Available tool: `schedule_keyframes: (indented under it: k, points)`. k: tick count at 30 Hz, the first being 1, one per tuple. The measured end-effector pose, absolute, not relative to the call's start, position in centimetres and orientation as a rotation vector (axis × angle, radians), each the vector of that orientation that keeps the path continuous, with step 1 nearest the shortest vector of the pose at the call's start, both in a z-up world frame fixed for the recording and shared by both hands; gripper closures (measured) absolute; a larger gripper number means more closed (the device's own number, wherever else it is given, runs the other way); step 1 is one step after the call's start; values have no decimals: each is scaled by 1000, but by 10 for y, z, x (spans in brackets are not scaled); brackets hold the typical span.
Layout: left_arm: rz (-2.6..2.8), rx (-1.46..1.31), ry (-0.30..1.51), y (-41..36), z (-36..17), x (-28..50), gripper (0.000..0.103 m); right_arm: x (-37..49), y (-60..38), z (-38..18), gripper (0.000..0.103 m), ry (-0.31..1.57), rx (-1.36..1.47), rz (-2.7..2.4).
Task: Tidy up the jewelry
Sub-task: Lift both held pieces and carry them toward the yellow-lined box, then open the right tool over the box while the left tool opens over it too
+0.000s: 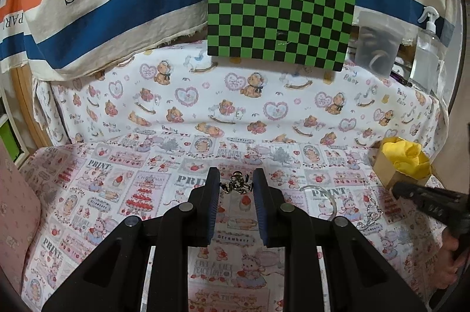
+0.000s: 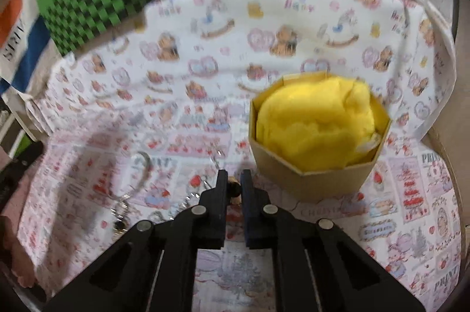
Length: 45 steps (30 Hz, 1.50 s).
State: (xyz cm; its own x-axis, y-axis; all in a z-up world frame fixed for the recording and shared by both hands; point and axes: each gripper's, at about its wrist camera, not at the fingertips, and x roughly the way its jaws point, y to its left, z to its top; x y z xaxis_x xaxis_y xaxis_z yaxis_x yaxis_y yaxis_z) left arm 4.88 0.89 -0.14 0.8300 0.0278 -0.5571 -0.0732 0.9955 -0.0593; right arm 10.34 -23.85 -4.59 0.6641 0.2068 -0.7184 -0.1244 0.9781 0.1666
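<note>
My left gripper point(image 1: 236, 180) is shut on a gold-and-dark jewelry cluster point(image 1: 237, 185), held just above the printed cloth. In the right wrist view my right gripper point(image 2: 234, 180) is shut on a small gold-and-dark piece point(image 2: 234, 189), close in front of the octagonal cardboard box point(image 2: 311, 177). A yellow cloth point(image 2: 317, 121) fills the box. The box point(image 1: 387, 168) also shows at the right in the left wrist view, with the right gripper point(image 1: 398, 190) just below it. A clear bangle point(image 1: 330, 199) and a silvery chain point(image 1: 370, 214) lie on the cloth between the two grippers.
A green checkered board point(image 1: 279, 12) leans at the back, with a clear container point(image 1: 379, 45) and a spray bottle point(image 1: 426, 47) to its right. A pink cushion point(image 1: 14, 209) borders the left side. A hand point(image 1: 452, 262) holds the right gripper.
</note>
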Motion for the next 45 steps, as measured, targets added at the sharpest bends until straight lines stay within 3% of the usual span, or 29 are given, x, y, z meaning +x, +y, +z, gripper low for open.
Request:
schedule_keyframes:
  k: [9,17,20,24,30,32,33,37,43,45]
  points:
    - [-93,-90,614,-13,41,49,81,84,-298,8,95,586,291,182]
    - [-235,2,579,-99,86,85,81,103,-347,4,95,572,457,174]
    - [-378,-70,707,-132,79,118,81,115,-358,-8,93,597,518,183]
    - [-403,-80,749,-170,64,143,81,123,-376,-19,93,638,635,196]
    - [-443,-61,843,-210,27,166,81,110,-397,-7,79,582,676,135]
    - [-444,-54,858,-217,16,168,81,106,-402,-5,57,580,661,64]
    - [-435,-44,869,-221,10,170,81,105,-404,-4,51,576,648,27]
    - [-402,-29,888,-222,3,175,62,104,-414,-7,39,577,643,-29]
    - [-322,47,721,-197,38,146,38,101,-416,-6,35,573,658,-22]
    - [-283,57,654,-180,52,130,18,99,-408,-1,33,562,631,-18]
